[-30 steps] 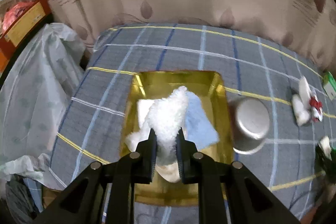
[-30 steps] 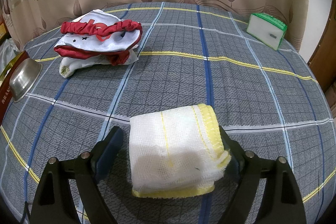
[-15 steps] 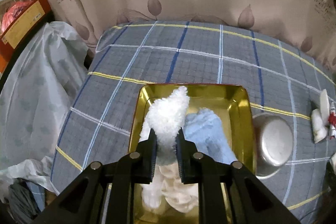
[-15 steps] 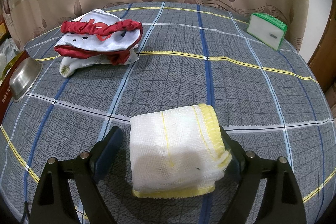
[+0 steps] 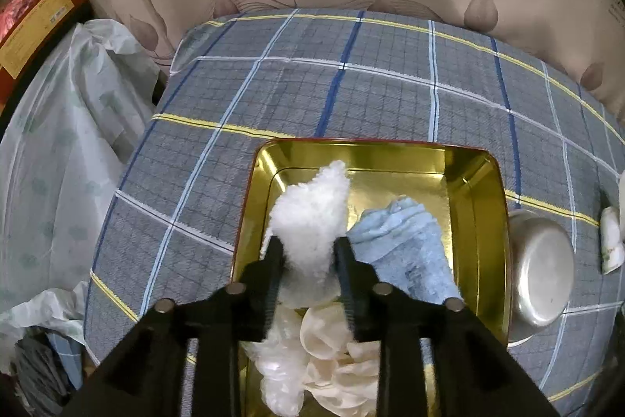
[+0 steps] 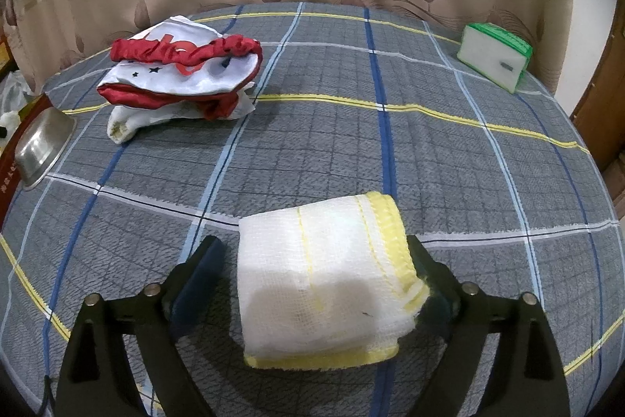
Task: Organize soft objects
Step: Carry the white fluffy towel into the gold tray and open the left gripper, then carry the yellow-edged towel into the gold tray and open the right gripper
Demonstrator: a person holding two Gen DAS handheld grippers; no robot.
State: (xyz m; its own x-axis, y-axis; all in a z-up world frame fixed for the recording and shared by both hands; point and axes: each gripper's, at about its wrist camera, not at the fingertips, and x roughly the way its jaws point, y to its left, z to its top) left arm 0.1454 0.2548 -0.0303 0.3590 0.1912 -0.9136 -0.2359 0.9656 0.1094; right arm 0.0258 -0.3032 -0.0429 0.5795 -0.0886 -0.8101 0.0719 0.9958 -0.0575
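White fluffy cloth pinched, left gripper.

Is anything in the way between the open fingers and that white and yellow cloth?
No. The right gripper is open, with one finger on each side of the folded cloth, and nothing visible sits between them. The red and white clothes and the bowl lie farther off.

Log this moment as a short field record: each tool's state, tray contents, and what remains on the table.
left tool: shut on fluffy white cloth, above gold tray
right tool: open, straddling folded yellow-edged cloth
tray contents: blue towel, cream cloth
still on table: red-and-white garment, steel bowl, green-edged sponge
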